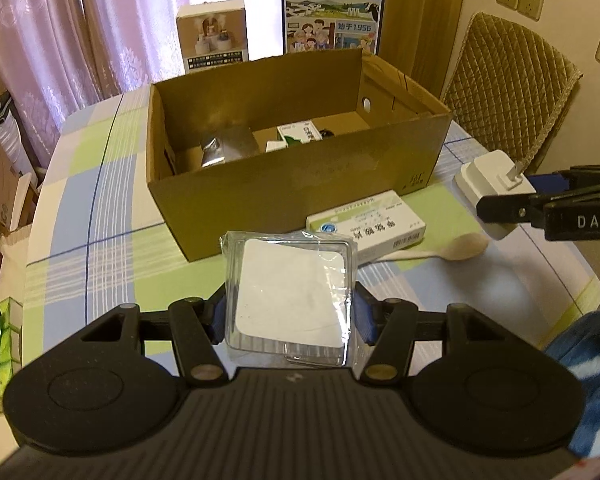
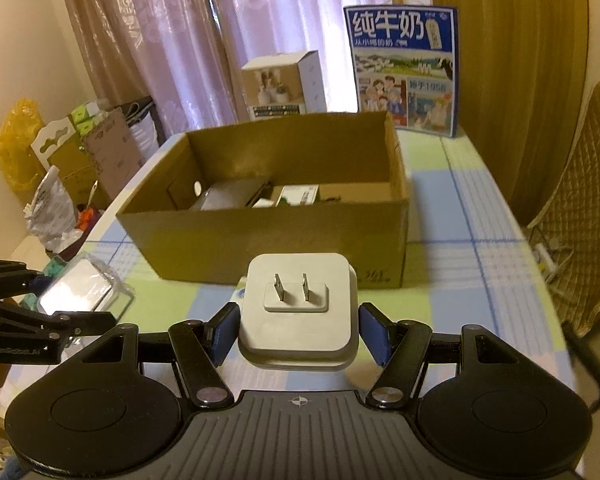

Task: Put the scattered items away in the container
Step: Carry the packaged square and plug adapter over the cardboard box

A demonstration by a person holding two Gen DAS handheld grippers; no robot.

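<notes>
My left gripper (image 1: 291, 314) is shut on a clear plastic case (image 1: 290, 294) with a white card inside, held above the table in front of the open cardboard box (image 1: 292, 192). My right gripper (image 2: 300, 330) is shut on a white plug adapter (image 2: 298, 308), prongs facing up, also lifted before the box (image 2: 268, 236). The adapter (image 1: 490, 184) shows at the right of the left wrist view, the case (image 2: 84, 288) at the left of the right wrist view. Inside the box lie a silver pouch (image 1: 224, 146) and a green-and-white carton (image 1: 298, 134).
A white medicine box (image 1: 368, 226) and a wooden spoon (image 1: 456, 246) lie on the checked tablecloth (image 1: 100, 216) right of the box front. A blue milk carton (image 2: 406, 68) and a small white box (image 2: 284, 84) stand behind. A padded chair (image 1: 508, 92) is at the right.
</notes>
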